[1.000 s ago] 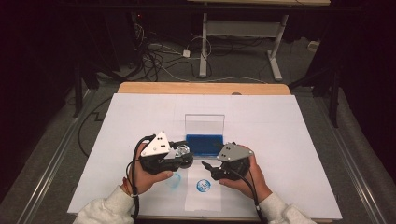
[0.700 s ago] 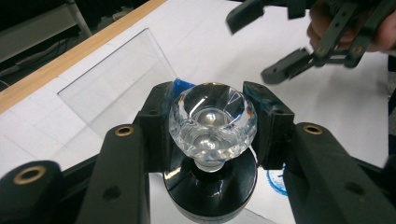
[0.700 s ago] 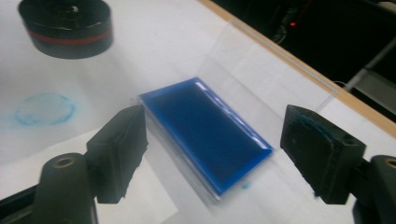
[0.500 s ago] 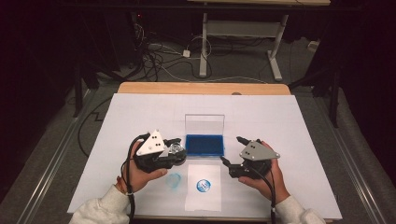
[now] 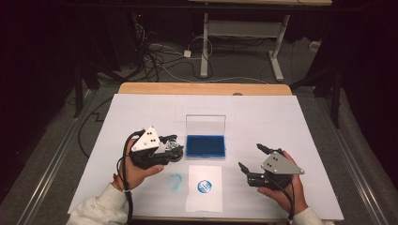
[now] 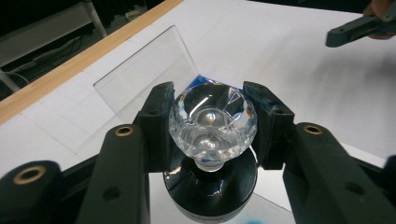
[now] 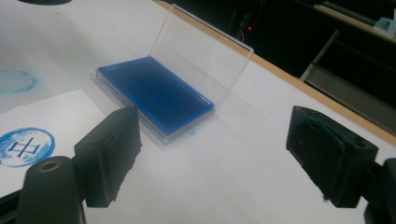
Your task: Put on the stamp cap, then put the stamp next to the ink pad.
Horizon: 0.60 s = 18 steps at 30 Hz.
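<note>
Two tools at work: the left tool [image 5: 172,149] clamps a crystal-handled stamp [image 6: 213,122] beside the open blue ink pad [image 5: 205,146], while the right tool [image 5: 253,159], jaws just opened wide, holds nothing above the white surface [image 5: 291,122]

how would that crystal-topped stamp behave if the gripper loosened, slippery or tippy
Probably slippery: the stamp has a smooth faceted clear knob, pinched only at its sides by the left gripper. Likely top-heavy too, since the knob looks wider than its neck.
</note>
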Motion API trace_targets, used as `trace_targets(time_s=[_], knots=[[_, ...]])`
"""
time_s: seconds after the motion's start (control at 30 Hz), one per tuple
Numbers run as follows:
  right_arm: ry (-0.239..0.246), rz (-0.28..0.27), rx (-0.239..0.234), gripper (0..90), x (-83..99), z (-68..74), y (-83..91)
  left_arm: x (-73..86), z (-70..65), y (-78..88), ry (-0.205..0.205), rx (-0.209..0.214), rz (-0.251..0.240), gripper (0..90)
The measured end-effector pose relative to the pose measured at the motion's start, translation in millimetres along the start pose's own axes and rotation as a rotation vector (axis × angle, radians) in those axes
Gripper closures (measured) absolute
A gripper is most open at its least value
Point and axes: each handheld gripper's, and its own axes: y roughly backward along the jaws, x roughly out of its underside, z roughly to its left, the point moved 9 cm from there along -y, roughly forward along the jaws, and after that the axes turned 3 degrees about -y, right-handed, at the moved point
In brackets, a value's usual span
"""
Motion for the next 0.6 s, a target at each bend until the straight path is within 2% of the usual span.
trace_targets(time_s=[0.1, 0.27, 0.6], knots=[[-0.008, 0.019, 0.000, 18.4, 9.2, 0.7, 5.1, 0.0, 0.9, 0.5, 0.001, -0.006, 0.001, 54.6], [-0.039, 0.000, 0.003, 18.4, 16.9, 3.8, 15.5, 1.2, 2.4, 0.8, 0.003, -0.011, 0.007, 54.6], [-0.023, 0.033, -0.003, 18.7, 25.2, 5.7, 22.1, -2.3, 7.1, 0.9, -0.003, -0.019, 0.019, 54.6]])
